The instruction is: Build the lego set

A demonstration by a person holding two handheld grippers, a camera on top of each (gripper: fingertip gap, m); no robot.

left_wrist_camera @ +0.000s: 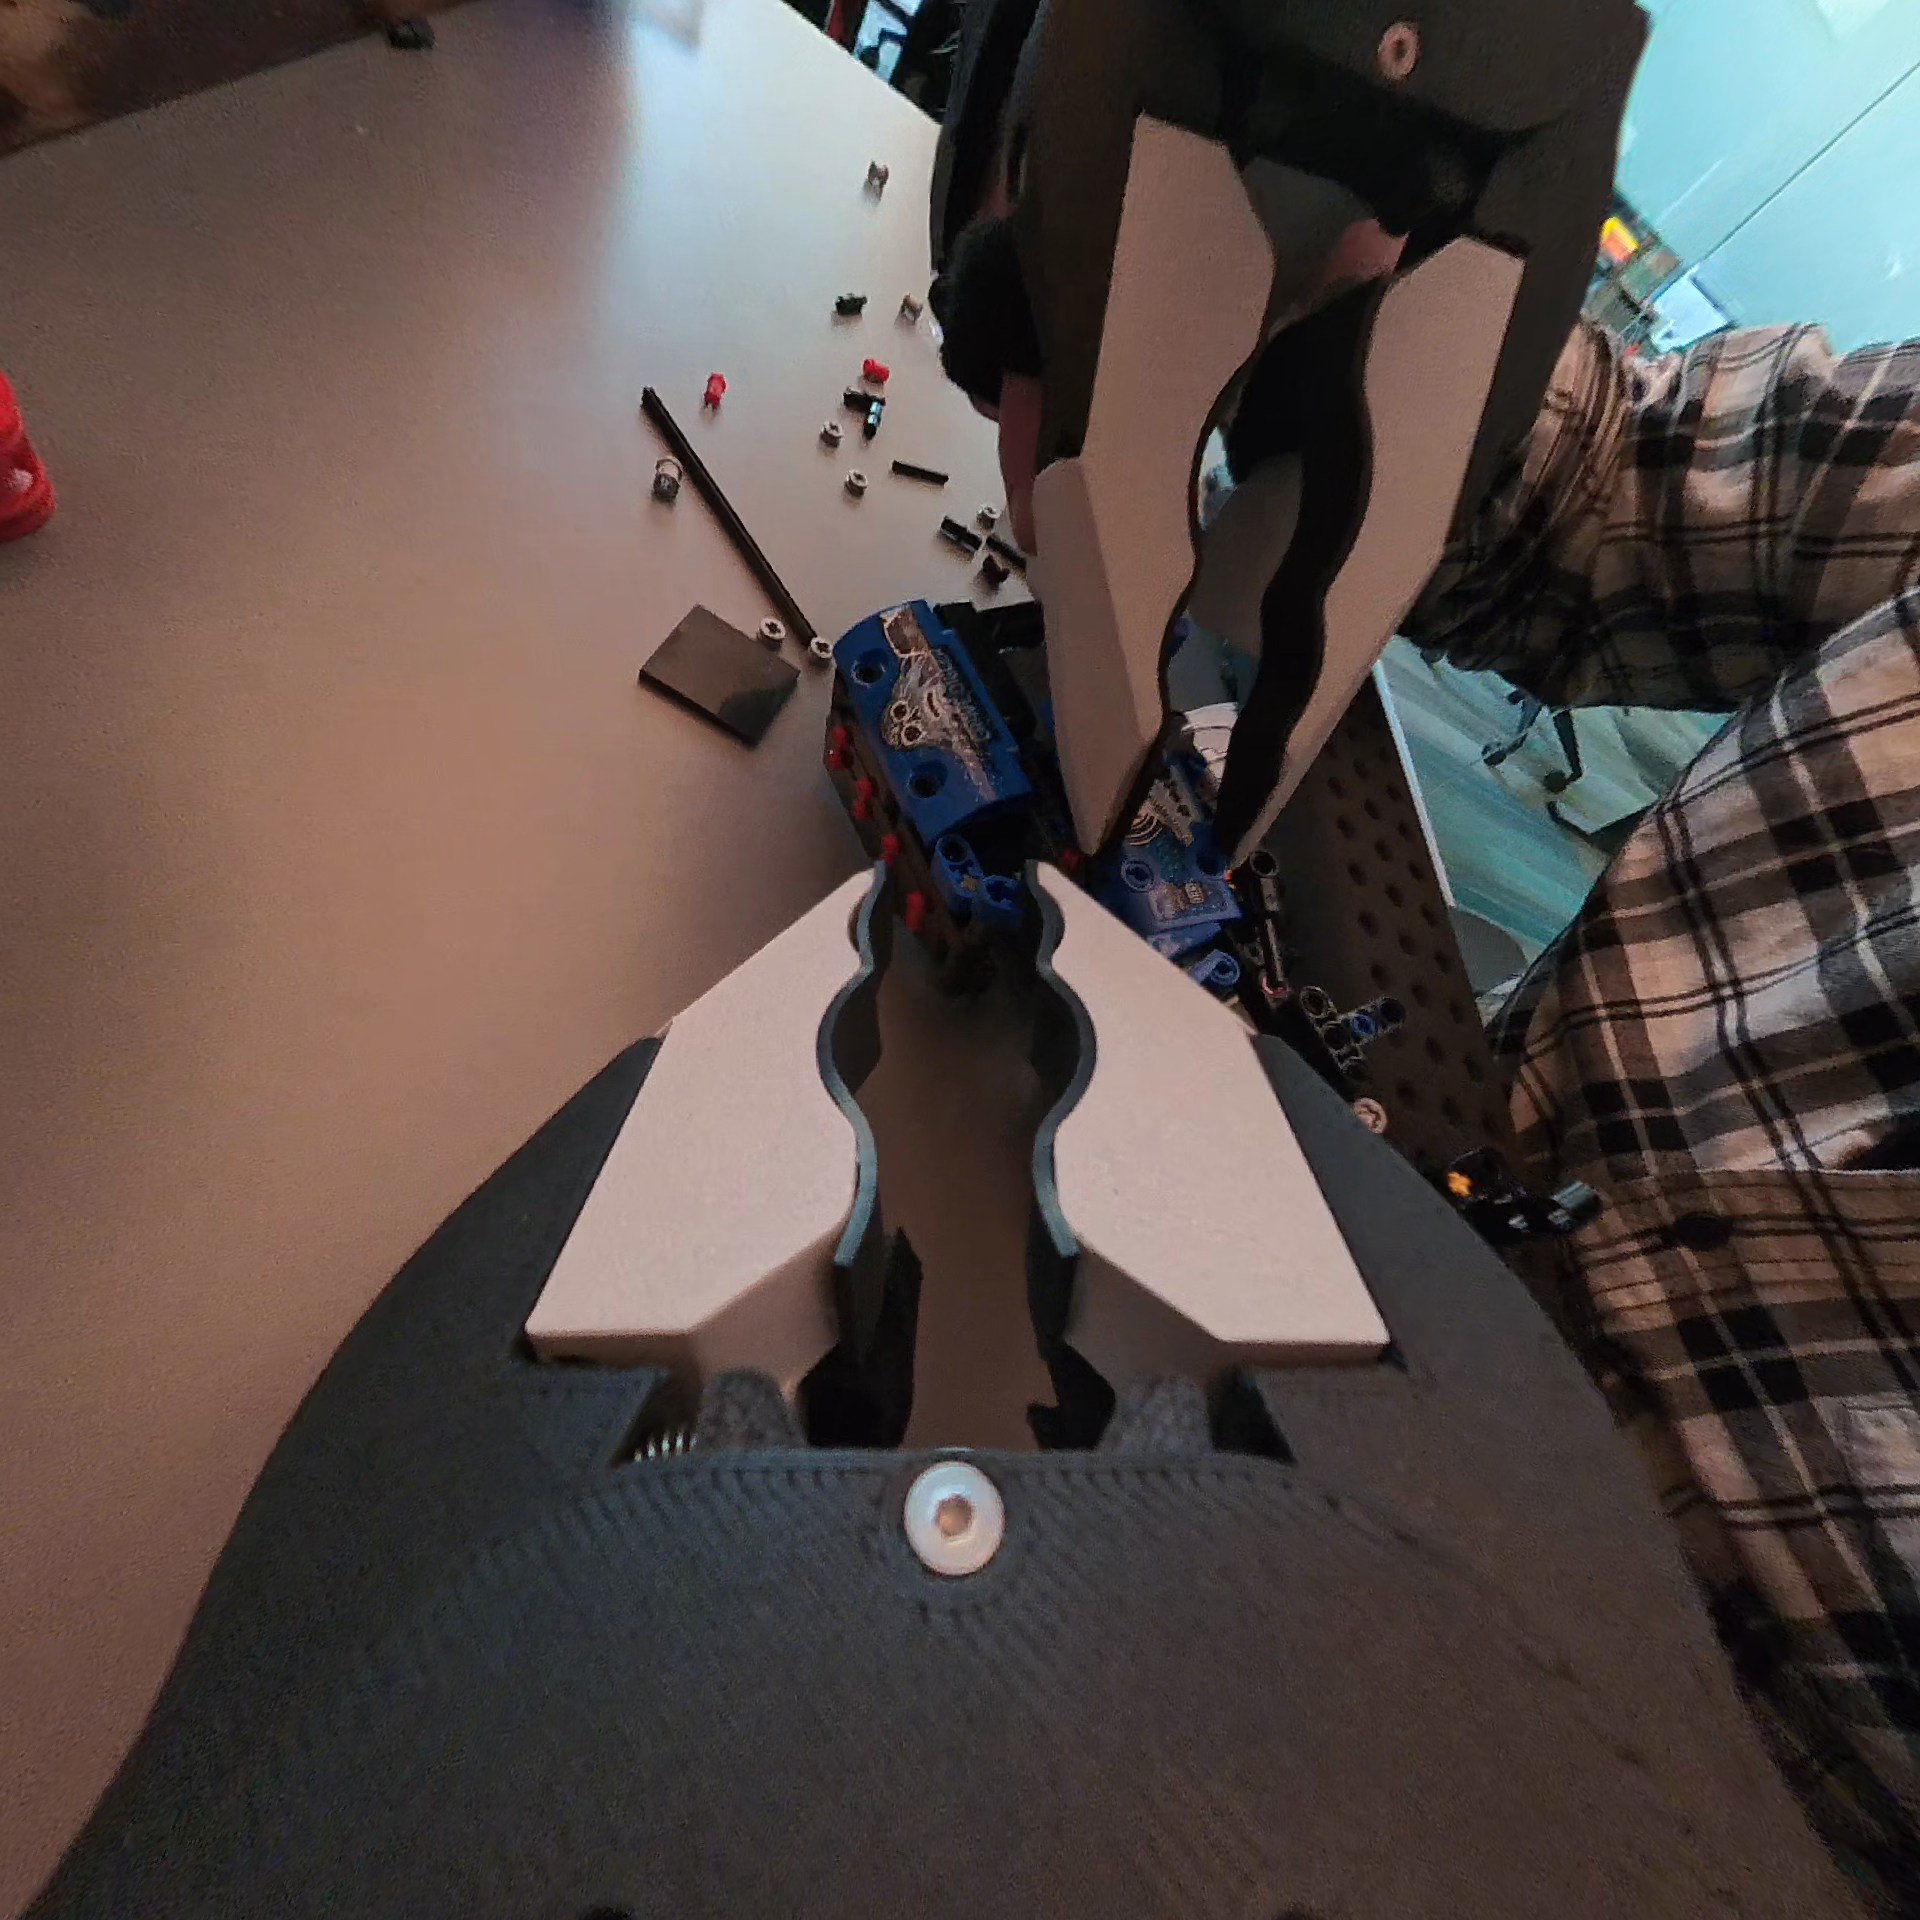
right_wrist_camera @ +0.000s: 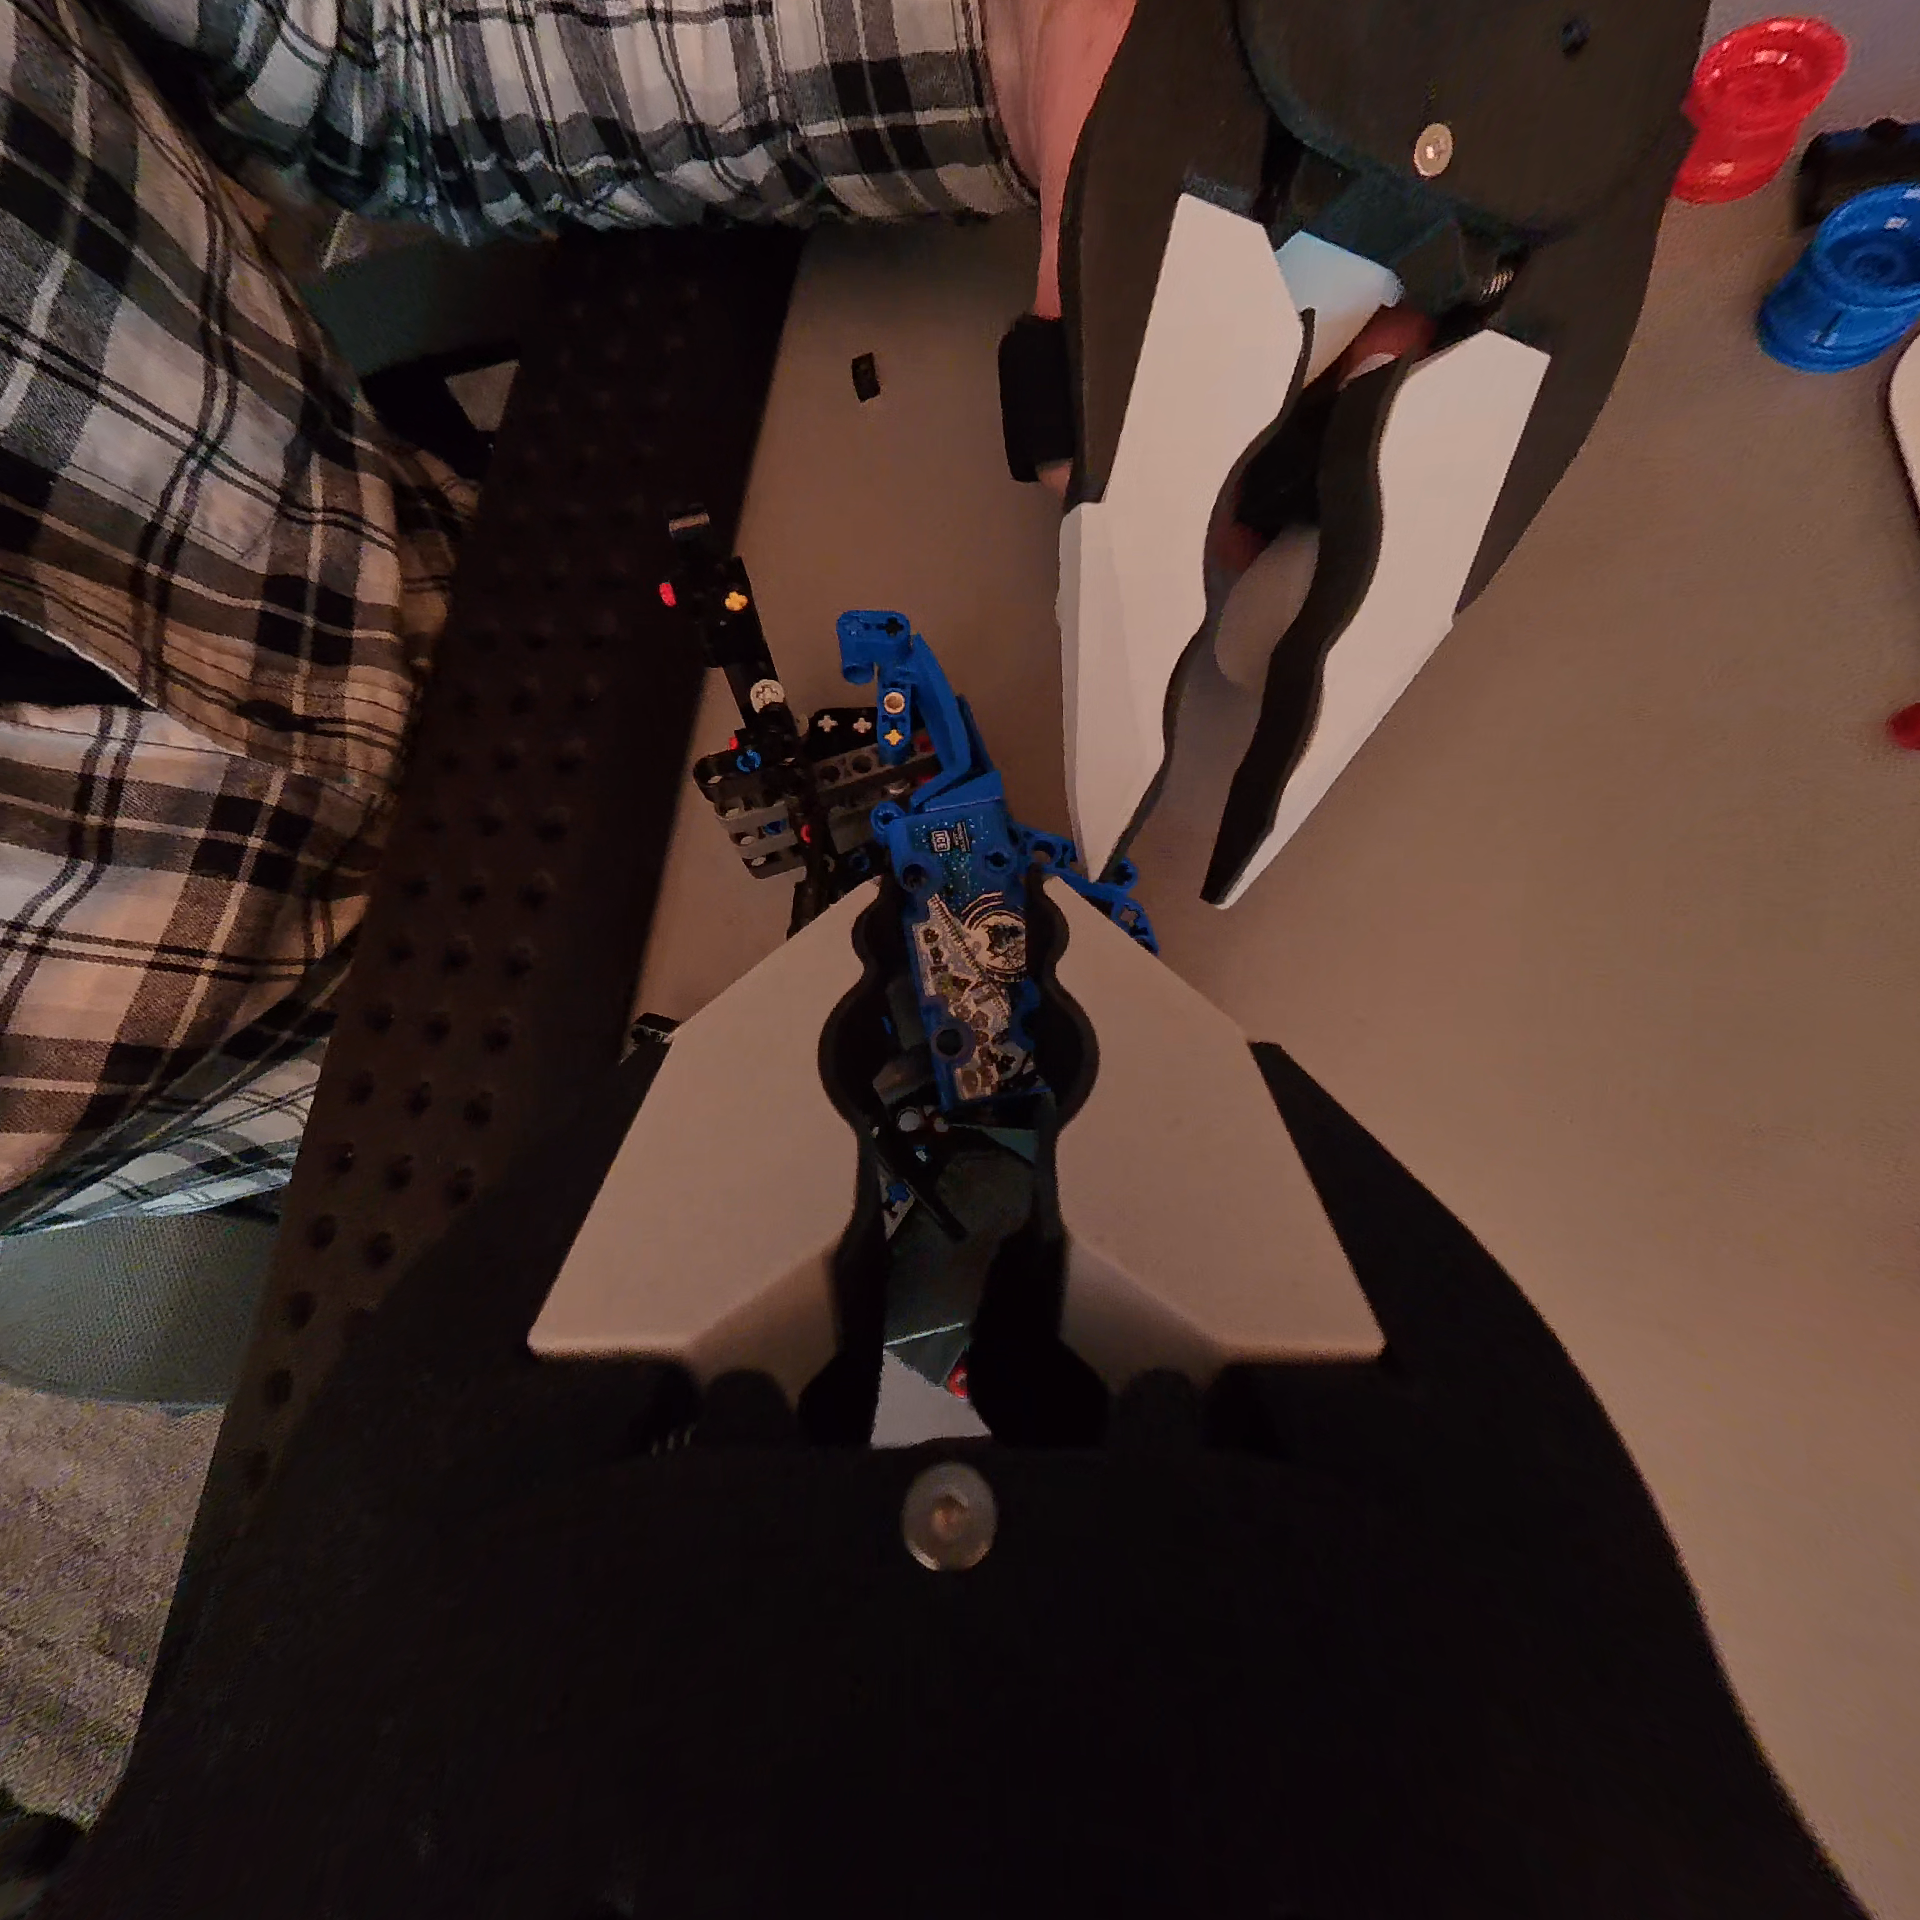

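The lego model (left_wrist_camera: pixel 925 727) is a blue and black build with printed blue panels and red pins, lying near the table's right edge. My left gripper (left_wrist_camera: pixel 956 883) has its fingertips closed on the model's near end. My right gripper (left_wrist_camera: pixel 1169 847) comes down from above onto a blue panel. In the right wrist view, my right gripper (right_wrist_camera: pixel 961 894) is shut on the model (right_wrist_camera: pixel 971 956), whose blue panel sits between the pads. The left gripper (right_wrist_camera: pixel 1162 888) shows at upper right, its tip against the model's blue lattice part.
Small loose pins and bushes (left_wrist_camera: pixel 862 405), a long black axle (left_wrist_camera: pixel 727 509) and a black tile (left_wrist_camera: pixel 720 673) lie beyond the model. A dark perforated board (right_wrist_camera: pixel 499 831) runs along the table edge. A person's plaid sleeve (left_wrist_camera: pixel 1714 1039) is close by. A red wheel (right_wrist_camera: pixel 1756 104) and a blue wheel (right_wrist_camera: pixel 1849 281) lie apart. My left gripper's tips are some 9 centimetres from the black tile (left_wrist_camera: pixel 720 673).
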